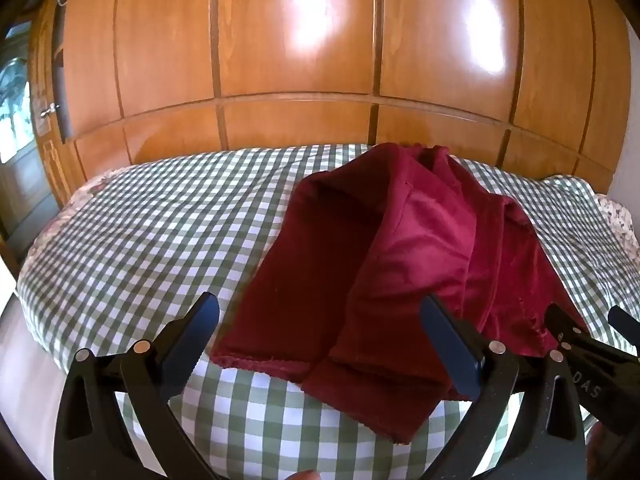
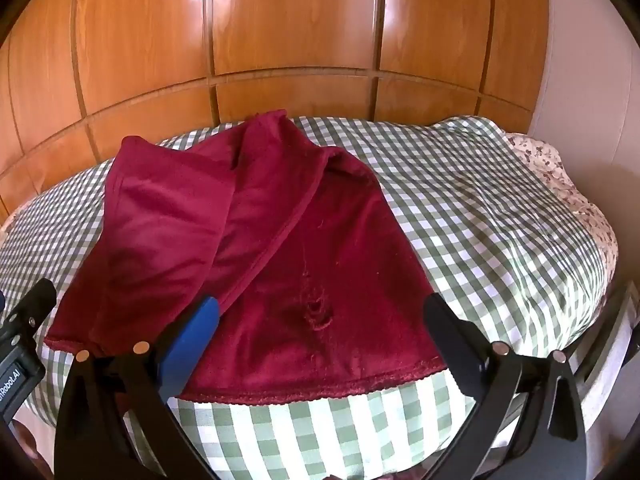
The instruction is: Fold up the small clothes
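Both grippers, left gripper (image 1: 320,344) & right gripper (image 2: 320,344), gape wide, empty. Burgundy velvet garment (image 2: 288,240) looks soft, limp; I'd pinch the lace hem (image 2: 320,390) corners.

Left gripper (image 1: 320,332): black hinged frame, silver rivets, dark blue fingers. Right gripper (image 2: 322,330): matching black frame, brighter blue near-left finger (image 2: 192,344), white lettering alongside.
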Demonstrator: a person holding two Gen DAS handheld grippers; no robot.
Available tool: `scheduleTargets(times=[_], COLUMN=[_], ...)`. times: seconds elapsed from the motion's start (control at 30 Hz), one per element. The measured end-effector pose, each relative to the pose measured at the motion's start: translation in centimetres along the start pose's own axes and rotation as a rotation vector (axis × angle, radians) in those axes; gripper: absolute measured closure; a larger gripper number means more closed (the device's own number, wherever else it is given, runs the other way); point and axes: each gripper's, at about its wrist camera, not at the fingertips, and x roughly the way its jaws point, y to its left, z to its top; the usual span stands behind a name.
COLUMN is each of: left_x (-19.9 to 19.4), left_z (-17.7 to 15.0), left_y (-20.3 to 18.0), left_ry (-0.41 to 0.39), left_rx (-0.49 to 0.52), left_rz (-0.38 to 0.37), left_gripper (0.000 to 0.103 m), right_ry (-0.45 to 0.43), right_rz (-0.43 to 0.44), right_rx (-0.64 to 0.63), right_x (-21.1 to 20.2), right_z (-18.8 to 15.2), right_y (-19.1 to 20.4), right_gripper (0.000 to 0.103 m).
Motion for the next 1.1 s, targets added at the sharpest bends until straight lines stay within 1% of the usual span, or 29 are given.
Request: scheduleTargets(times=[0.23,0.3,0.33,0.53,0.8,0.9,1.0,1.1], left_x=[0.1,0.3,0.3,0.2,0.0,-0.1,-0.1,-0.2], left_z=[0.3,0.6,0.8,0.4,0.1,0.1,0.2,0.3], left_y=[0.4,-0.3,-0.4,-0.3,-0.2,0.0,0.1,0.3], left_ry=[0.005,0.003,0.004,0.000,-0.005,-0.008,-0.010,-0.014], left_rx=[-0.015,0.005,0.004,0.013,0.020,0.017,0.016,0.014], left_rz=[-0.009,-0.006,-0.005,-0.008,0.028,0.032,0.033,0.035], left_gripper=[0.003,0.003,0.003,0.003,0.003,0.003,0.003,0.003], right_ry=[0.003,-0.001,0.012,0.021,0.036,0.026,0.023,0.024], right_rz=[0.013,0.013,0.012,0.018,0.026,0.036,0.064,0.066], right_rx=[-0.006,-0.013,-0.008,-0.015,-0.006,-0.007,-0.006,-0.006], right_x=[-0.3,-0.5,0.3,-0.1,0.0,-0.2,-0.5,-0.7], right_z=[-0.1,-0.2,-0.3,-0.3,-0.5,-0.5,-0.7,-1.2], right_y=[0.0,0.0,0.0,0.2,-0.1,0.0,0.0,-0.2], right_gripper=[0.002,0.002,0.002,0.002,0.002,0.002,0.002,0.002])
